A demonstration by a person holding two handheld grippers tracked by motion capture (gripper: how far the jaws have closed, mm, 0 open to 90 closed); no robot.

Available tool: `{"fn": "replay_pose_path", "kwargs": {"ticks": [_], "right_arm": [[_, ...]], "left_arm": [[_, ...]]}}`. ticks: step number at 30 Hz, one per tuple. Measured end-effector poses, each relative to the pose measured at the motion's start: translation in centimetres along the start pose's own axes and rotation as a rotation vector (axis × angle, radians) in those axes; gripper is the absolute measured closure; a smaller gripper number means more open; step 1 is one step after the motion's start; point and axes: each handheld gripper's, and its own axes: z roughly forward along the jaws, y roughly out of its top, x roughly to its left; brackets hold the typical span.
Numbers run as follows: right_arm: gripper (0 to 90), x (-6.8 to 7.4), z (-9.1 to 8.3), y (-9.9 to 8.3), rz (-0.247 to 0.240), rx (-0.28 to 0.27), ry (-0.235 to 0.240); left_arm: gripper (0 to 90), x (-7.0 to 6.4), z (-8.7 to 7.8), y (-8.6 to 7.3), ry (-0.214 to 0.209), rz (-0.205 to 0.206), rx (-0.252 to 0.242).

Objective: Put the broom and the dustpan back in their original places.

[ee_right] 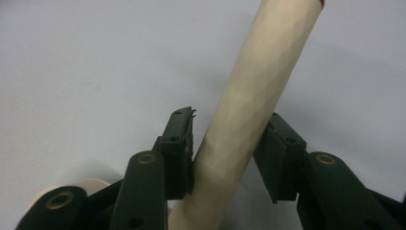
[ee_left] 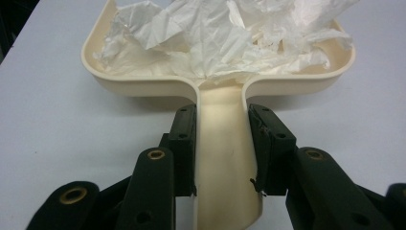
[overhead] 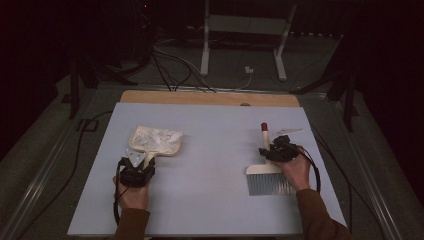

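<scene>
text: none legible | labels: none | numbers: none | signs: none

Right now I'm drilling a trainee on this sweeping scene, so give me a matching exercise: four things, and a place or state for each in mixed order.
Things:
1. dustpan
2. crumpled paper
3. brush
4. left gripper

States:
A. lying in the pan
B. handle in the right gripper
C. cream, on the table's left
D. clamped on the pan's handle

Pairs: 1-C, 2-A, 3-B, 4-D
</scene>
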Motion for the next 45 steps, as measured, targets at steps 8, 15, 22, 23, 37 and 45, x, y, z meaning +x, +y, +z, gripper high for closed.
{"fn": "replay_pose_path", "kwargs": {"ticks": [8,15,22,23,37,45], "right_arm": [[59.5,-0.3,0.6,-0.1,0.008,0.02,-0.044],[59.9,-0.7,0.7,-0.1,-0.001,0.031,-0.075],[59.8,-1.2,0.9,-0.3,0.003,0.04,-0.086],[59.7,-1.2,1.0,-0.3,0.003,0.041,-0.086],[59.5,-1.1,1.4,-0.4,0.013,0.049,-0.101],[59.9,-1.2,1.6,-0.4,0.034,0.05,-0.099]], "left_arm": [[66.4,-0.4,0.7,-0.1,0.009,-0.009,0.007],[66.4,-0.6,1.1,-0.2,0.028,-0.019,0.015],[66.4,-0.8,1.6,-0.4,0.045,-0.036,0.027],[66.4,-0.8,1.7,-0.4,0.048,-0.04,0.026],[66.3,-1.3,2.0,-0.6,0.054,-0.049,0.045],[66.1,-1.5,2.1,-0.6,0.061,-0.05,0.058]]}}
